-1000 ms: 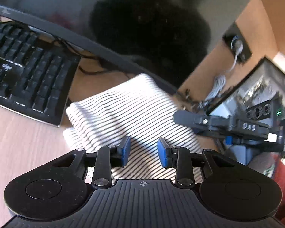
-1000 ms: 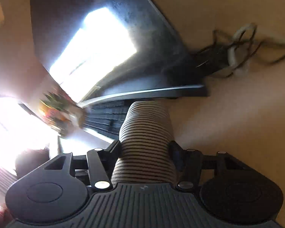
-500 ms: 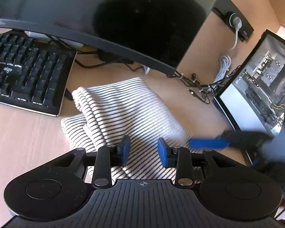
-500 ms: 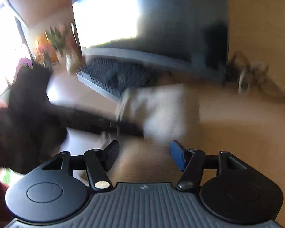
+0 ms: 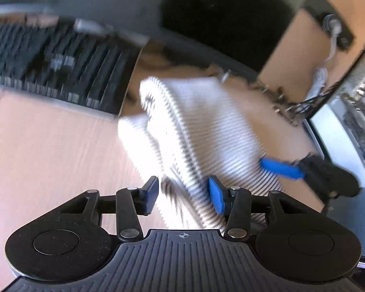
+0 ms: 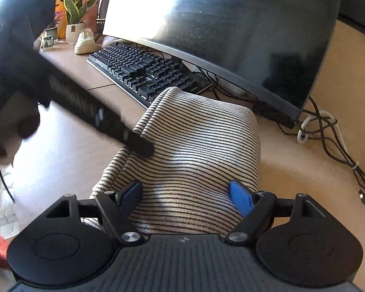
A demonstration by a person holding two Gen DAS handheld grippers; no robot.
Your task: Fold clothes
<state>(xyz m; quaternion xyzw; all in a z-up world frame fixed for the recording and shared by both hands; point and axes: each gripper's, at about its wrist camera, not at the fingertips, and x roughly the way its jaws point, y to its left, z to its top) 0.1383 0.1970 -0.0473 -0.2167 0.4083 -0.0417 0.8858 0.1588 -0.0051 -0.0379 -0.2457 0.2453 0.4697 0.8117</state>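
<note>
A striped garment point(image 6: 197, 150) is seen lying folded on the table point(image 6: 68, 150), just in front of the black keyboard point(image 6: 143, 73) and the large dark monitor point(image 6: 231, 29). The right hand-held gripper point(image 6: 186, 194) is held low over the near end of the cloth, its blue-padded jaws spread wide with nothing clamped between them. The left hand-held gripper point(image 5: 183, 194) is also held apart, and a raised fold of the striped cloth is seen running between its blue pads; whether the pads touch the fabric cannot be told, as the left wrist view is blurred. In the right wrist view, the left tool's dark finger is pressed at the cloth's left edge. A tangle of cables point(image 6: 328, 136) is seen to the right on the table, and potted plants point(image 6: 75, 12) are set at the far left.
</note>
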